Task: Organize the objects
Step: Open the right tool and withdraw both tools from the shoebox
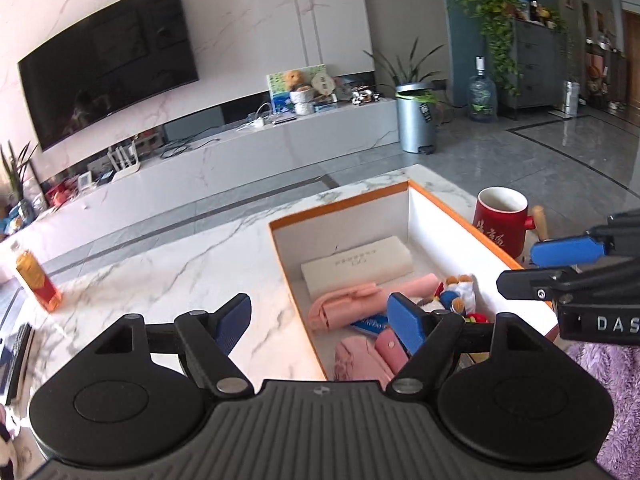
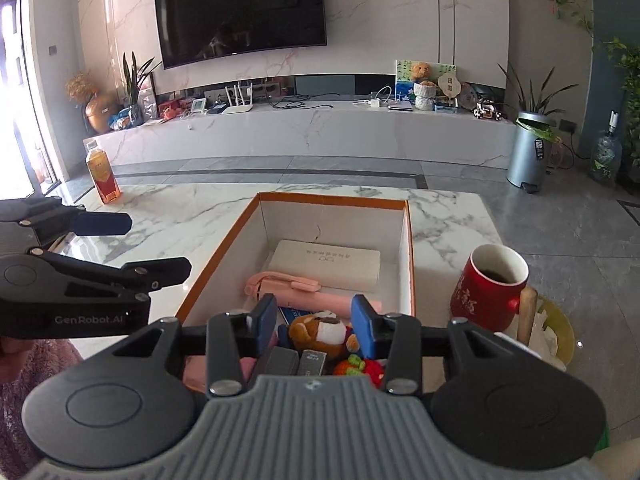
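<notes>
Here's the box (image 2: pixel 406 240), white inside with an orange rim, sitting open on the marble tabletop (image 2: pixel 192 216). Inside lie a flat white case (image 2: pixel 326 264) at the far end, a pink stick-like gadget (image 2: pixel 288 286) beside it, and nearer, a small plush toy (image 2: pixel 320 332) in brown, white and blue. The right gripper (image 2: pixel 314 320) hovers over that toy, fingers spread either side, gripping nothing. The left gripper (image 1: pixel 320 320) hangs released over the box's left rim, one finger outside, one inside. A red mug (image 2: pixel 486 284) stands just right of the box; an orange drink bottle (image 2: pixel 102 178) sits well apart at the tabletop's far left. Beyond: grey floor, a long low cabinet (image 2: pixel 304 132), a dark television (image 2: pixel 240 10), a silver bin (image 2: pixel 526 152).
</notes>
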`<state>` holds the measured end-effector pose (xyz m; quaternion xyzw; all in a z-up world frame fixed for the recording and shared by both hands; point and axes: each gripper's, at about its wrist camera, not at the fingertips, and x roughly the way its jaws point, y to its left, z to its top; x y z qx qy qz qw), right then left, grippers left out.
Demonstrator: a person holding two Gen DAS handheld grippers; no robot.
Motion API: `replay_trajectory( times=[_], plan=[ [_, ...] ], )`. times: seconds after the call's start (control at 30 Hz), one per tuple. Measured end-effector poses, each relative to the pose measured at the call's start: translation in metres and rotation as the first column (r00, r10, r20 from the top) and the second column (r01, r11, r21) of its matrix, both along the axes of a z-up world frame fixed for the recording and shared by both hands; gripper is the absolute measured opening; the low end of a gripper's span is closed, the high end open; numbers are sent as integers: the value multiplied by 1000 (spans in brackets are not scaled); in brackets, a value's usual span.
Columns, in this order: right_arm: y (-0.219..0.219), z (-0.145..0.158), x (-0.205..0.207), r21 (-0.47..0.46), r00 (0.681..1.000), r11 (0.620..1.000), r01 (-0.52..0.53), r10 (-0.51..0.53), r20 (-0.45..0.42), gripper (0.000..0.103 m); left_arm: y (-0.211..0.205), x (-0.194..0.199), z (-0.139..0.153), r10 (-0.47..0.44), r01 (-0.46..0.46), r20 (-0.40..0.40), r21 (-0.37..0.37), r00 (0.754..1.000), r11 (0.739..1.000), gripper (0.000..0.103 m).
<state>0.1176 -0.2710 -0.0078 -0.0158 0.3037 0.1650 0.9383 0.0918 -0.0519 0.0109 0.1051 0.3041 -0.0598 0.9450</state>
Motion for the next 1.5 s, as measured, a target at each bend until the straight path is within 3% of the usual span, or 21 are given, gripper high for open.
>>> replay_trajectory(
  times=[0.3, 0.77, 1.5],
  plan=[
    [6, -28, -16, 1, 999, 999, 48, -48, -12, 48, 4, -11, -26, 94, -98, -55, -78, 994, 992, 88],
    [20, -41, -10, -43, 999, 999, 32, -34, -32, 57, 10, -10, -42, 119, -125, -88, -69, 989, 990, 88],
    [25, -43, -9, -53, 999, 998, 18, -20, -39, 57, 11, -9, -40, 116, -123, -94, -71, 989, 990, 88]
  ],
)
